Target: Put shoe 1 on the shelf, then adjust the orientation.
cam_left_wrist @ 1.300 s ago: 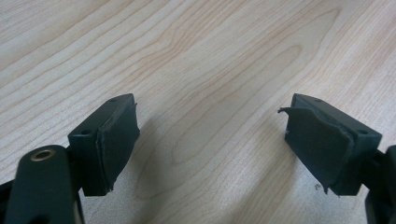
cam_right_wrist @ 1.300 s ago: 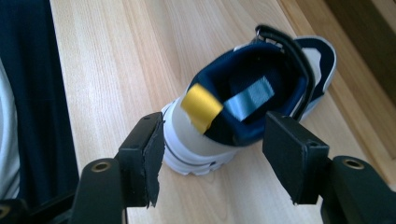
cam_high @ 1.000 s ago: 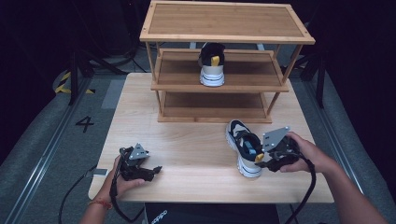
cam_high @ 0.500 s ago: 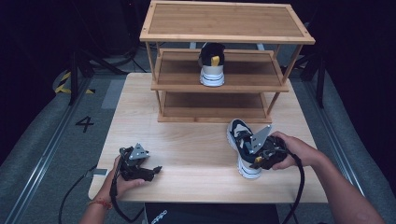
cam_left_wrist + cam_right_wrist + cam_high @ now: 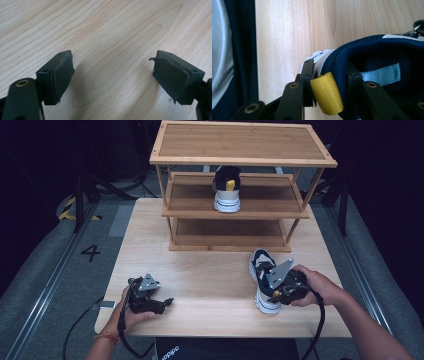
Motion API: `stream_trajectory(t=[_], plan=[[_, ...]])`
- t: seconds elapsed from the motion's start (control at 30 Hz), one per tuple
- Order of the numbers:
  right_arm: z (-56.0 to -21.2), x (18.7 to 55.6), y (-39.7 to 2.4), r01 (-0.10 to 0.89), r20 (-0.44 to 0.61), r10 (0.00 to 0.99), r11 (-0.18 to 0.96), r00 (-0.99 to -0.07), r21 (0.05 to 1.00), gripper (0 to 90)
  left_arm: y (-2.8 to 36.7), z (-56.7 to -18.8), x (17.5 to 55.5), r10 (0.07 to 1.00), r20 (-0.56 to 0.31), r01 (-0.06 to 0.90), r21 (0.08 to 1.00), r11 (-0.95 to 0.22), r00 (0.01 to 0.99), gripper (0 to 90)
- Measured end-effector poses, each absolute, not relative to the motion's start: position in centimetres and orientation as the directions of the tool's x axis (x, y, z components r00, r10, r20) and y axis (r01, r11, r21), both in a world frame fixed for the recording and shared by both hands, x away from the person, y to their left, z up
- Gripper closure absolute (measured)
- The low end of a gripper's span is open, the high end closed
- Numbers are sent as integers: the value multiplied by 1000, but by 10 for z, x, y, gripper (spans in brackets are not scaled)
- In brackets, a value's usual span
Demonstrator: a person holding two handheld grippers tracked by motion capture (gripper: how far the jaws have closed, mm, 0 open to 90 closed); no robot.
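1. My right gripper point(image 5: 278, 293), lower right of the high view, has just been closing. In the right gripper view the heel collar of the sneaker point(image 5: 264, 279) sits between the jaws, one outside the heel, one inside the opening. I read that as clamped on the heel.
2. Grip point makes sense: the heel collar is padded navy mesh over a stiffer counter, thin enough for the jaws to straddle. The yellow pull tab point(image 5: 326, 93), woven webbing, sits right at the pinch.
3. The sneaker stands upright on its white sole on the table point(image 5: 200, 260), right of centre, toe pointing up-frame toward the shoe rack point(image 5: 240, 155). Heel faces me, hence the approach from behind.
4. The second sneaker point(image 5: 226, 190) already stands on the rack's middle shelf, heel and yellow tab facing out. My guess is that this one goes beside it; there is free shelf on either side.
5. My left gripper point(image 5: 152, 300), lower left, rests on the table well apart from the shoe. In the left gripper view its jaws stand wide with nothing between them, just pale wood grain. The black rubber pads point(image 5: 62, 75) look worn, edges peeling.
6. Rack: slatted bamboo-look wood, three tiers, raised lips. Table is smooth light laminate, so the sole may slide if I drag rather than lift.
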State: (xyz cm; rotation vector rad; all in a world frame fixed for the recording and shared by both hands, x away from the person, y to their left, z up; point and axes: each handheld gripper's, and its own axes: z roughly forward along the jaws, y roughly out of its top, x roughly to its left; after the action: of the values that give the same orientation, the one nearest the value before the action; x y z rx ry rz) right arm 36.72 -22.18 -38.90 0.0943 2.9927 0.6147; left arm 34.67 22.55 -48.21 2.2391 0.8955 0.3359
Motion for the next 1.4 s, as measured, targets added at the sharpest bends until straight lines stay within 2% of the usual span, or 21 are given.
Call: stream_trajectory(t=[0.27, 0.67, 0.9, 1.1, 1.4], plan=[[-362, 354, -232, 28, -120, 86, 908, -989, 417, 674, 225, -482, 347, 681, -14, 502, 687, -526, 732, 171], [-297, 341, -224, -47, -262, 79, 896, -962, 442, 693, 226, -482, 347, 681, -3, 497, 686, -532, 732, 171], [-269, 352, -216, -81, -298, 50, 907, -953, 414, 688, 225, -482, 347, 686, -14, 506, 686, -523, 728, 171], [-243, 369, -215, -58, -349, 98, 911, -932, 409, 686, 225, -482, 346, 690, -13, 509, 685, -521, 724, 171], [-228, 405, -209, -19, -365, 144, 913, -920, 407, 683, 225, -482, 346, 690, -15, 510, 685, -520, 724, 169]])
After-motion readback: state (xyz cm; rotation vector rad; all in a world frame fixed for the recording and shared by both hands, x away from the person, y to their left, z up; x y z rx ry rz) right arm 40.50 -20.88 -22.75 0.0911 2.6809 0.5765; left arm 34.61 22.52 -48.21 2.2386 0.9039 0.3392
